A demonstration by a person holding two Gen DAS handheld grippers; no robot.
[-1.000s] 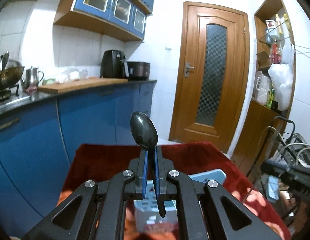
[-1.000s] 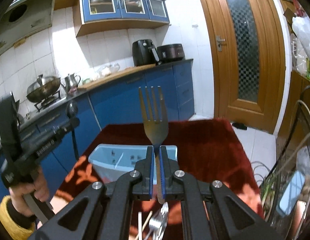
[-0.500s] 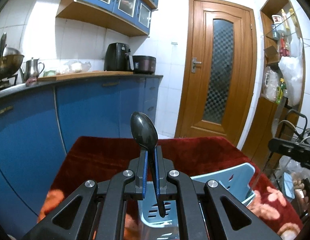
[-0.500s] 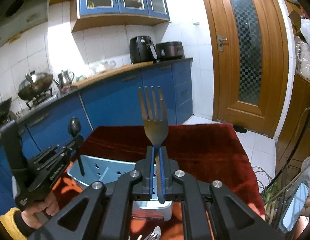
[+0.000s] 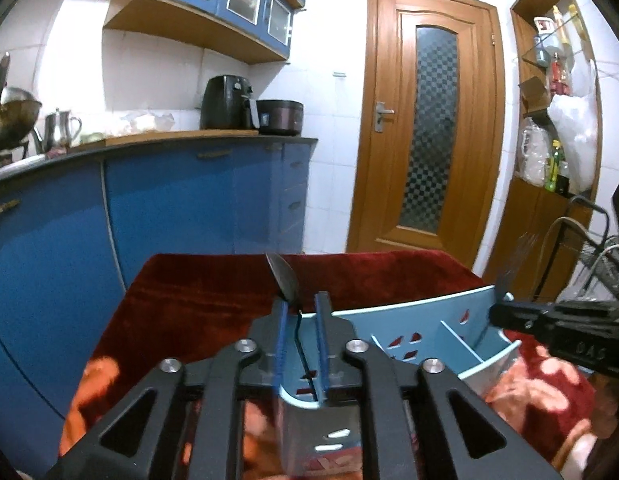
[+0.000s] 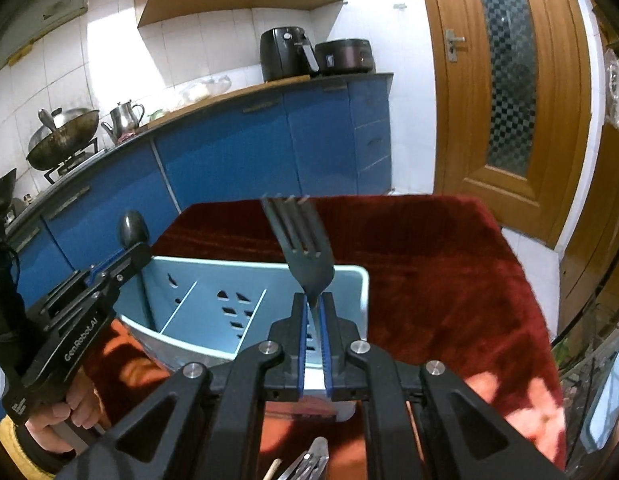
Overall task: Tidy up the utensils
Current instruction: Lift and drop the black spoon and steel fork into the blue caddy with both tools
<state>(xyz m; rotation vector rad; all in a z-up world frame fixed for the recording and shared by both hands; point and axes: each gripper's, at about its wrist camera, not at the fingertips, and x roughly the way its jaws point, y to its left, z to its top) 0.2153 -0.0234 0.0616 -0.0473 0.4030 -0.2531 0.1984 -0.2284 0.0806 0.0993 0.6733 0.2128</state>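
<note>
A light blue compartmented utensil caddy (image 5: 449, 320) (image 6: 197, 276) stands on the red cloth. My left gripper (image 5: 300, 304) hovers over the caddy's left end and its jaws are opening. The dark spoon (image 5: 285, 280) stands loose between them, leaning left, with its handle reaching down into the caddy. In the right wrist view this gripper (image 6: 121, 260) and the spoon bowl (image 6: 131, 228) appear at the left. My right gripper (image 6: 313, 304) is shut on the neck of a fork (image 6: 305, 248), tines up and tilted left, above the caddy's right end.
The red cloth (image 6: 429, 260) covers the table. A few loose utensils (image 6: 309, 460) lie under the right gripper. Blue cabinets (image 5: 169, 208) run along the left, a wooden door (image 5: 429, 120) stands behind, and a wire rack (image 5: 589, 240) is at the right.
Both grippers sank toward the caddy. The left jaws parted, and the spoon slid lower and tipped left. The fork now leans left in the right gripper.
</note>
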